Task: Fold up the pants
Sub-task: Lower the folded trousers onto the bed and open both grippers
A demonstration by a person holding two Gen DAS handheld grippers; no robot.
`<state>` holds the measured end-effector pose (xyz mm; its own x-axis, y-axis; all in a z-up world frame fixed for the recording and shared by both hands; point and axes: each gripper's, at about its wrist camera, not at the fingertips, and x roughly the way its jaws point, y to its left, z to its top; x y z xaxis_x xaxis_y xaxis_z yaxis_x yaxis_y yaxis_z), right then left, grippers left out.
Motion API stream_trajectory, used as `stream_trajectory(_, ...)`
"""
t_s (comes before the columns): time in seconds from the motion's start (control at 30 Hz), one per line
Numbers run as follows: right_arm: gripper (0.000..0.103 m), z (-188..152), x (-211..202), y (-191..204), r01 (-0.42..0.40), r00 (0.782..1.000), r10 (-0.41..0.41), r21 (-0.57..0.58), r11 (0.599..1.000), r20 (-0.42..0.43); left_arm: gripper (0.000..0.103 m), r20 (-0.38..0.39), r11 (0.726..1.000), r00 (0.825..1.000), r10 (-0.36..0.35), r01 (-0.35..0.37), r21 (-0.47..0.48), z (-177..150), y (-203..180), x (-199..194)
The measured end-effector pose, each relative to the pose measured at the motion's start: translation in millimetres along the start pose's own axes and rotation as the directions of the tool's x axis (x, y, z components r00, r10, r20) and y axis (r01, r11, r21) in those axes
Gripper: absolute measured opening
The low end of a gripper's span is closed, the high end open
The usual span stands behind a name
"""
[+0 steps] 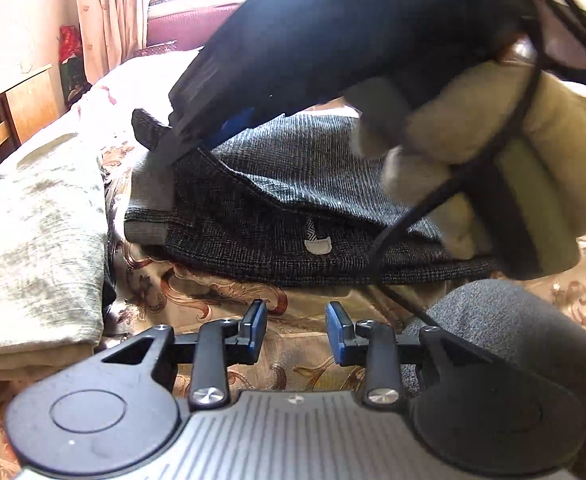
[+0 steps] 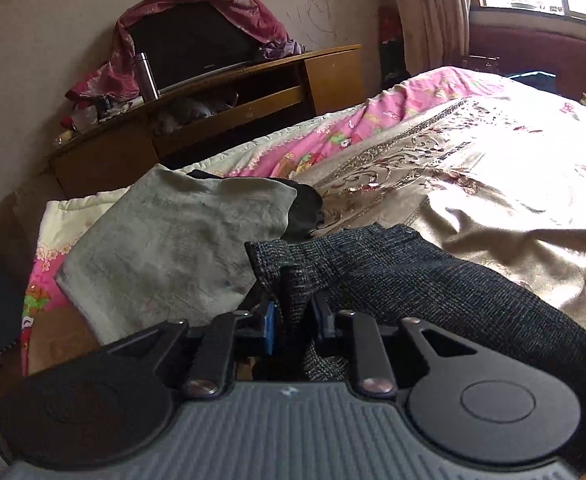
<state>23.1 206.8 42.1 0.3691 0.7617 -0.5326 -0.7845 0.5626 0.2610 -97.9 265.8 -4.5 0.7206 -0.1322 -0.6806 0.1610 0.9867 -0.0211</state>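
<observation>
The left tongs [image 1: 296,330] stand apart with nothing between their blue-padded tips, hovering over the patterned bedspread [image 1: 221,304] just in front of the pants. The right tongs [image 2: 295,322] are clamped on a bunched fold of the dark tweed pants [image 2: 393,264], the cloth pinched up between the two tips.

The pants [image 1: 293,208] lie on the bedspread in a partly folded stack. The left wrist view shows them whole from the front: layered edges, a grey lining at the end nearest the green cloth, and a small white cat-shaped patch [image 1: 316,246] on the front layer. It also shows the right tongs [image 1: 189,136] from outside, gripping the far corner of the top layer, with the gloved hand [image 1: 493,152] behind them and a black cable [image 1: 397,240] hanging in front of the pants.

The right wrist view shows none of that stack shape; it looks out past the pinched fold. There the folded green cloth [image 2: 173,236] lies beside the pants, touching or nearly so, with a black garment [image 2: 305,208] under its far edge. Beyond the pants stand a pink quilt [image 2: 333,140], a wooden cabinet [image 2: 229,104] with a screen draped in red cloth [image 2: 197,40] and a metal flask [image 2: 145,76]

The green cloth [image 1: 37,240] also appears in the left wrist view, beside the pants
</observation>
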Motion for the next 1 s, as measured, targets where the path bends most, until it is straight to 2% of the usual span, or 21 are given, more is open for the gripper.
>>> stream_trajectory(0.07, 0.024, 3.1, -20.8, -3.1, -0.025, 0.999, 0.024, 0.008, 1.000, 0.026, 0.047, 0.012, 1.000, 1.000, -0.001, 0.001, 0.002, 2.9, 3.4, -3.8)
stream_trajectory(0.13, 0.027, 3.3, -42.2, -10.4, -0.012, 0.999, 0.011, 0.014, 1.000, 0.047, 0.047, 0.040, 0.999, 0.999, 0.018, -0.019, 0.027, 9.8, 3.1, -10.3)
stream_trajectory(0.23, 0.029, -1.2, -69.6, -31.4, 0.101, 0.994, -0.103, 0.046, 0.994, 0.043, 0.047, 0.105, 0.998, 0.994, 0.036, -0.041, 0.048, 25.0, 5.0, -16.5)
stream_trajectory(0.33, 0.029, -16.6, -99.9, -67.1, 0.260, 0.964, -0.264, 0.141, 0.955, 0.011, 0.050, 0.174, 0.996, 0.983, 0.054, -0.066, 0.066, 47.7, 5.9, -3.6)
stream_trajectory(0.43, 0.029, -49.1, -147.4, -117.1, 0.393, 0.914, -0.405, 0.324, 0.861, -0.033, 0.051, 0.196, 0.997, 0.980, 0.018, -0.031, 0.066, 62.9, 4.0, 26.4)
stream_trajectory(0.47, 0.029, -60.8, -162.9, -130.0, 0.441, 0.889, -0.455, 0.363, 0.821, -0.050, 0.051, 0.169, 0.998, 0.986, 0.005, -0.016, 0.068, 65.5, 2.4, 43.1)
stream_trajectory(0.5, 0.031, -73.2, -177.2, -142.3, 0.478, 0.866, -0.495, 0.406, 0.778, -0.070, 0.051, 0.102, 0.997, 0.995, -0.011, 0.004, 0.072, 66.7, 0.1, 62.6)
stream_trajectory(0.53, 0.032, -86.0, -190.3, -154.2, 0.496, 0.852, -0.517, 0.452, 0.742, -0.087, 0.052, 0.046, 0.997, 0.999, -0.013, 0.009, 0.077, 65.5, -2.3, 80.9)
stream_trajectory(0.6, 0.032, -110.9, -209.3, -177.0, 0.504, 0.839, -0.530, 0.547, 0.668, -0.126, 0.055, 0.049, 0.994, 0.999, 0.008, -0.013, 0.107, 61.0, -10.7, 88.8)
stream_trajectory(0.63, 0.032, -119.9, -214.1, -185.2, 0.497, 0.841, -0.523, 0.582, 0.644, -0.140, 0.055, 0.044, 0.992, 0.999, 0.017, -0.022, 0.125, 62.9, -13.5, 87.4)
stream_trajectory(0.73, 0.032, -147.7, -219.7, -211.1, 0.365, 0.898, -0.430, 0.713, 0.598, -0.099, 0.054, 0.025, 0.987, 0.999, 0.033, -0.036, 0.154, 70.6, -22.6, 74.8)
stream_trajectory(0.77, 0.033, -152.9, -216.5, -218.7, 0.317, 0.916, -0.393, 0.739, 0.595, -0.077, 0.054, 0.020, 0.986, 0.999, 0.035, -0.038, 0.165, 71.9, -28.2, 73.5)
stream_trajectory(0.8, 0.039, -157.2, -212.8, -225.5, 0.282, 0.929, -0.366, 0.756, 0.591, -0.060, 0.054, 0.016, 0.983, 0.999, 0.036, -0.038, 0.178, 73.2, -34.2, 70.7)
stream_trajectory(0.87, 0.043, -164.2, -210.8, -238.1, 0.205, 0.951, -0.310, 0.777, 0.595, -0.013, 0.055, 0.014, 0.978, 0.999, 0.033, -0.035, 0.207, 76.1, -49.0, 66.0)
stream_trajectory(1.0, 0.043, -176.5, -228.5, -256.1, 0.039, 0.982, -0.174, 0.807, 0.590, 0.080, 0.054, 0.022, 0.963, 0.999, -0.028, 0.021, 0.270, 88.5, -83.9, 62.7)
